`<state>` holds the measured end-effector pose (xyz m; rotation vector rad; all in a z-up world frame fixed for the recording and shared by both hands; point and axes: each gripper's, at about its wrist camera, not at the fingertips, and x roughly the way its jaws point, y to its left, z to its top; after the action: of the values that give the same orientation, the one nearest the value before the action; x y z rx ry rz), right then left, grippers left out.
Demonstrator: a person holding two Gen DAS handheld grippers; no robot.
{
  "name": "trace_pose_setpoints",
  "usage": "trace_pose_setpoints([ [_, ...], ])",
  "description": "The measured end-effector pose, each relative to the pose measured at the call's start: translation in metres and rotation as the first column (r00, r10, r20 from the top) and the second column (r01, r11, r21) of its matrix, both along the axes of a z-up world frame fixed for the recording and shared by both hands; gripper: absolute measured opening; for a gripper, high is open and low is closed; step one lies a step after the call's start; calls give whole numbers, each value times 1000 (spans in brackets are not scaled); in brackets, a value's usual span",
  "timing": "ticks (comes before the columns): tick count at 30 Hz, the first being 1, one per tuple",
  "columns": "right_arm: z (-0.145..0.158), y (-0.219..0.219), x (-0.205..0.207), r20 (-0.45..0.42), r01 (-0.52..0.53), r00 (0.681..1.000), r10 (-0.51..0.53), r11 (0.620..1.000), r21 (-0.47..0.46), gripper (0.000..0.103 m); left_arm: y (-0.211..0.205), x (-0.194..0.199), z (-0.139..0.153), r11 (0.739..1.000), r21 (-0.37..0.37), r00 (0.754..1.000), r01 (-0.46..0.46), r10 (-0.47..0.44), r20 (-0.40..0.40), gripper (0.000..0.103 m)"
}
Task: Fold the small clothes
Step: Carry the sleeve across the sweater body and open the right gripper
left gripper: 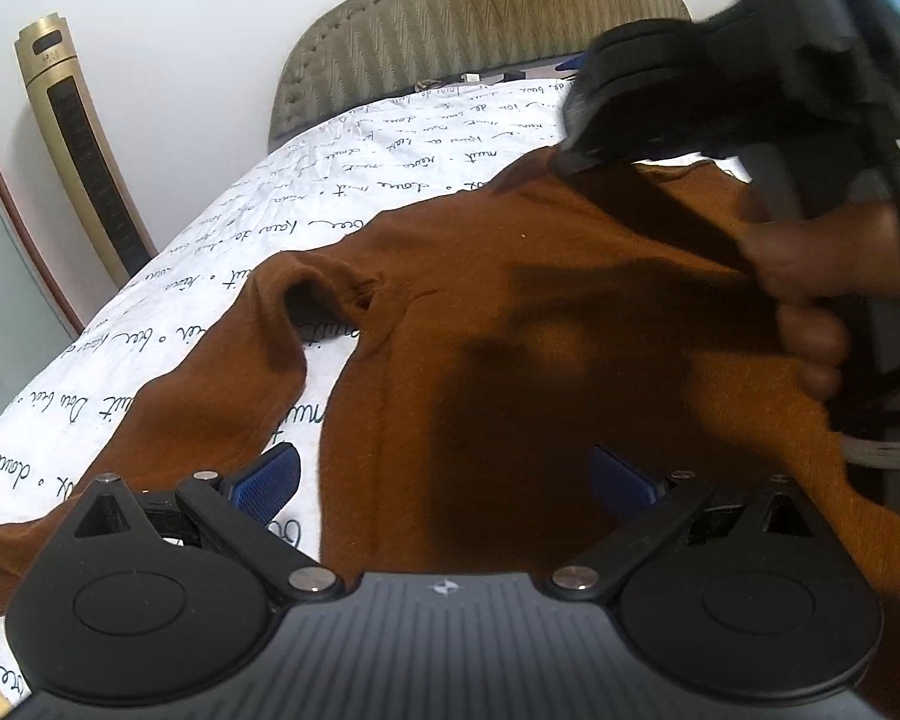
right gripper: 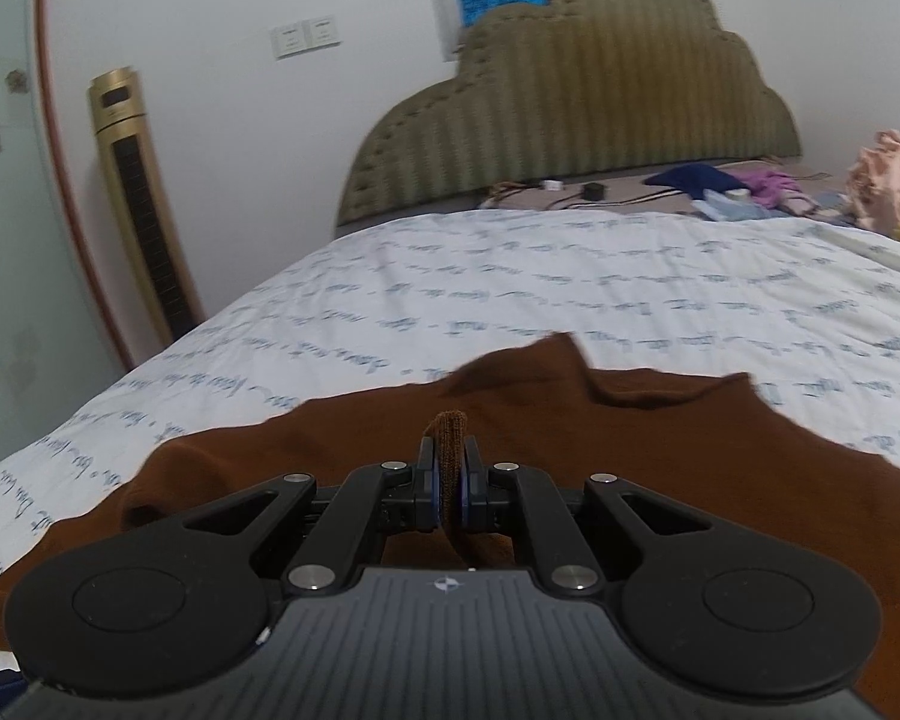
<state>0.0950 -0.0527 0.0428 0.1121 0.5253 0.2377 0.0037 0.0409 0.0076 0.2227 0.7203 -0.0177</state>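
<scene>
A brown long-sleeved top (left gripper: 510, 312) lies spread on the white bed sheet (left gripper: 390, 138) printed with script. One sleeve (left gripper: 228, 396) runs down to the left. My left gripper (left gripper: 444, 480) hovers open over the top's near part, its blue pads (left gripper: 270, 480) wide apart with nothing pinched. My right gripper (right gripper: 448, 468) is shut on a raised fold of the brown top (right gripper: 630, 420), a tab of cloth sticking up between its pads. In the left wrist view the right gripper (left gripper: 576, 150) hangs over the top's far edge, held by a hand (left gripper: 810, 276).
A padded olive headboard (right gripper: 570, 120) stands at the head of the bed. A gold tower fan (right gripper: 144, 210) stands by the wall on the left. Loose clothes, a dark blue piece (right gripper: 690, 177) and a pink pile (right gripper: 888, 180), lie at the far right with cables.
</scene>
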Motion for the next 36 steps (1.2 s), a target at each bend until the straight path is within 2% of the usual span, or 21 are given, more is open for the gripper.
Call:
trace_pose_setpoints([
  [10, -7, 43, 3, -14, -160, 987, 160, 987, -4, 12, 9, -4, -4, 1000, 14, 1000, -14, 14, -13, 103],
  [15, -13, 52, 7, -38, -191, 981, 191, 982, -3, 12, 12, -1, -7, 999, 17, 999, -34, 34, -29, 103],
  [23, -26, 59, 17, -111, -235, 964, 240, 970, 56, 12, 12, -1, -8, 999, 27, 999, -38, 39, -33, 103],
  [26, -34, 57, 23, -174, -237, 952, 251, 967, 96, 15, 13, 0, -8, 999, 23, 998, -42, 42, -37, 103],
  [28, -36, 54, 22, -199, -231, 947, 252, 965, 124, 23, 13, 0, -8, 999, 22, 998, -43, 44, -37, 103],
  [29, -35, 52, 21, -196, -232, 947, 256, 963, 136, 29, 13, 0, -8, 999, 22, 998, -44, 45, -37, 103],
  [33, -22, 44, 8, -160, -242, 951, 263, 960, 142, 34, 15, 1, -8, 999, 23, 998, -46, 47, -38, 103],
  [36, -11, 33, -5, -135, -240, 956, 260, 959, 153, 51, 15, 2, -8, 999, 21, 998, -48, 49, -41, 103],
])
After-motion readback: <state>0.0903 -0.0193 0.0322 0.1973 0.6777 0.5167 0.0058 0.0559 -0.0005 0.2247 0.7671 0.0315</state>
